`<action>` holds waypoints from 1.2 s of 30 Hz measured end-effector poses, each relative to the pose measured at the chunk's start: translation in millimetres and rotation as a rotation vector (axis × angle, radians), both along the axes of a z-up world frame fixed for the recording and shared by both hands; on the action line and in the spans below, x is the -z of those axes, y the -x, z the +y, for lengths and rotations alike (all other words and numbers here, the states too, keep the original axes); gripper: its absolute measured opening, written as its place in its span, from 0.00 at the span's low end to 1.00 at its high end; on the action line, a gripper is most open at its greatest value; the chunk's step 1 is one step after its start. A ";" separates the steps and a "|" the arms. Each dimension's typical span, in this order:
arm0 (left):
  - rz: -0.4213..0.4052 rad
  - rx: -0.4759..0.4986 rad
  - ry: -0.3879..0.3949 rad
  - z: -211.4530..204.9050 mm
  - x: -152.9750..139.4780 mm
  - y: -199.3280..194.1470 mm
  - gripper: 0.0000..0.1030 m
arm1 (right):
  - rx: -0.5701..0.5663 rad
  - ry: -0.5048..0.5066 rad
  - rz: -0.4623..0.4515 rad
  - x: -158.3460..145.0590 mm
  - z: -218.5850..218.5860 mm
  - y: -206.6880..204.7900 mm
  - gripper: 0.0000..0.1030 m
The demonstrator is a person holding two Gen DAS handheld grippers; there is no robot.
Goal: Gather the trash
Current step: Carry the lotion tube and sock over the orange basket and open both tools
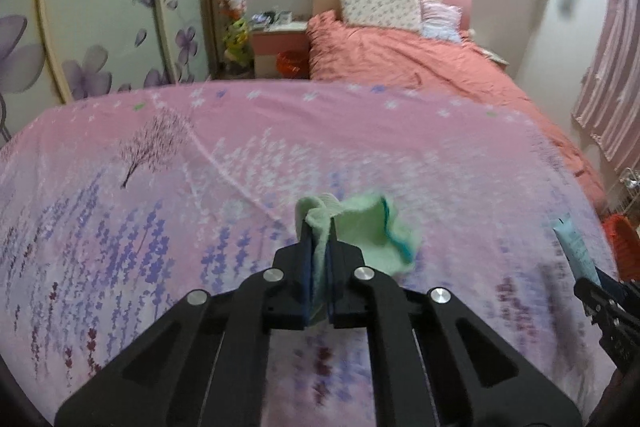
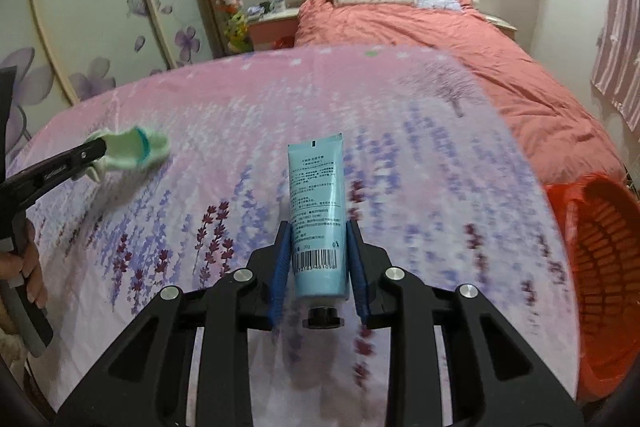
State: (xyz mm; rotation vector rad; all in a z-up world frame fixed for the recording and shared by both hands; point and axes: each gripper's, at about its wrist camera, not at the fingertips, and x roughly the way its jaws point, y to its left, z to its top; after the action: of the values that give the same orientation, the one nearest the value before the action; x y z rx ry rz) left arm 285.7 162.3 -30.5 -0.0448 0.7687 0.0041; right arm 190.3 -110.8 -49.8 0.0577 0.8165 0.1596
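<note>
Plainly the orange basket [image 2: 600, 267] lies right of the right gripper [image 2: 318, 259] — nearer it, clamping the blue tube [image 2: 316, 195] lengthwise. The left gripper [image 1: 318, 259] pinches a green cloth [image 1: 360, 227] — farther off.

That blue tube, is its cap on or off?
On: the blue tube wears a black cap at its near end, between the right gripper fingers.

Motion blurs the flowered sheet [image 2: 420, 131] — the orange basket [image 2: 600, 267] is cut by the frame edge; the tube's print [image 2: 316, 203] stays unreadable.
</note>
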 end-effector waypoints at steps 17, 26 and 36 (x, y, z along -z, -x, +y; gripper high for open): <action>-0.148 0.230 0.034 -129.8 -83.3 66.6 0.06 | 0.151 0.001 -0.178 -65.9 -86.0 69.5 0.27; -0.154 0.412 0.069 -228.2 -90.8 89.1 0.06 | 0.267 -0.005 -0.222 -70.4 -150.7 92.9 0.27; -0.110 0.605 0.101 -348.1 -73.0 97.5 0.06 | 0.399 -0.078 -0.216 -54.8 -225.8 92.4 0.27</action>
State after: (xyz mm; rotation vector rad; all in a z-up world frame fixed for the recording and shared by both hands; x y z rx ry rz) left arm 188.2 -185.7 42.5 0.0928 0.6478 -0.6078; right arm 98.0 -336.6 5.1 0.2708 0.5693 -0.1773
